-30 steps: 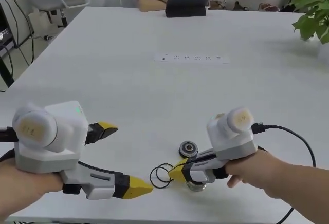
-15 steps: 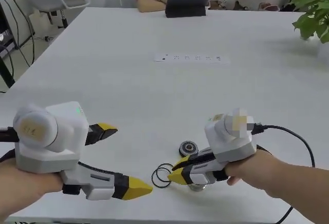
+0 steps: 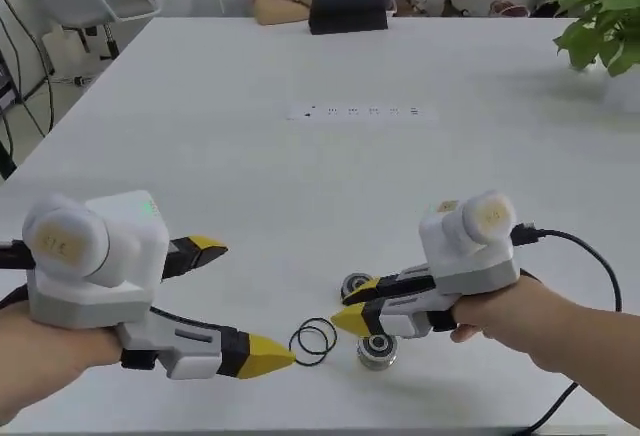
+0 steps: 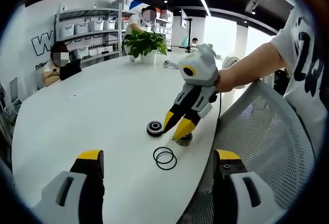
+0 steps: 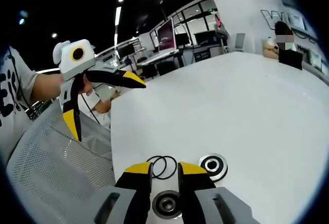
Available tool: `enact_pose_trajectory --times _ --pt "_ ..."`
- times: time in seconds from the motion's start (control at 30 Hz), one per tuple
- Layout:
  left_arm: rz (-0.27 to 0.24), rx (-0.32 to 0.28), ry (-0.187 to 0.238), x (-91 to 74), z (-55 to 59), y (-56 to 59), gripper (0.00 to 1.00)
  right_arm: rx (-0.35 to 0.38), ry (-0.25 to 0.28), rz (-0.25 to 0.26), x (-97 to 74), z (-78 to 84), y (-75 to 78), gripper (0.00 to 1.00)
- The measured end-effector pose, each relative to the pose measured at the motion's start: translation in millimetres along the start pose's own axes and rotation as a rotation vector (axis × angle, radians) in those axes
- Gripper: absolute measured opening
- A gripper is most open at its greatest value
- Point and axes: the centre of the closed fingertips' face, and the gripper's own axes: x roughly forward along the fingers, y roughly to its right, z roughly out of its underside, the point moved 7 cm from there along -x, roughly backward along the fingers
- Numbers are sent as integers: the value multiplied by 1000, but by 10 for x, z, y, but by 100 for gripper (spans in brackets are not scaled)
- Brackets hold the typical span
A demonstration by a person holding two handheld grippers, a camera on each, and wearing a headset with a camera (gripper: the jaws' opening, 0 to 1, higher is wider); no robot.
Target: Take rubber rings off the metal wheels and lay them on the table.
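Rings (image 3: 313,339), two thin black rubber loops, lie overlapping on the white table (image 3: 330,166) near its front edge, between the two grippers. Two metal wheels stand just beside them. The near wheel (image 3: 377,349) sits on the table under the right gripper (image 3: 356,305), and the far wheel (image 3: 353,283) is partly hidden behind that gripper's jaws. The right gripper's jaws stand narrowly apart with nothing seen between them; in the right gripper view the near wheel shows through the gap. The left gripper (image 3: 235,302) hovers clear of the work, its jaws spread wide and empty. The far wheel shows a dark outer band in the left gripper view, possibly a ring not yet removed; this cannot be confirmed. Assessment: a ring is light, soft and stretchy, and likely to cling to the metal, while the wheels are small, hard and apt to slide. A jaw tip is best hooked under the ring's edge while the other gripper pins the wheel by its rim.
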Motion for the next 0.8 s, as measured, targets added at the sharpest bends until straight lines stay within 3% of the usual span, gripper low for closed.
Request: enact_pose_trajectory --times 0.4,0.8 --pt "28 14 -8 164 -89 -41 81 37 95 80 -301 21 207 20" --pt "51 15 -19 357 -136 -121 73 48 110 146 -403 126 379 22"
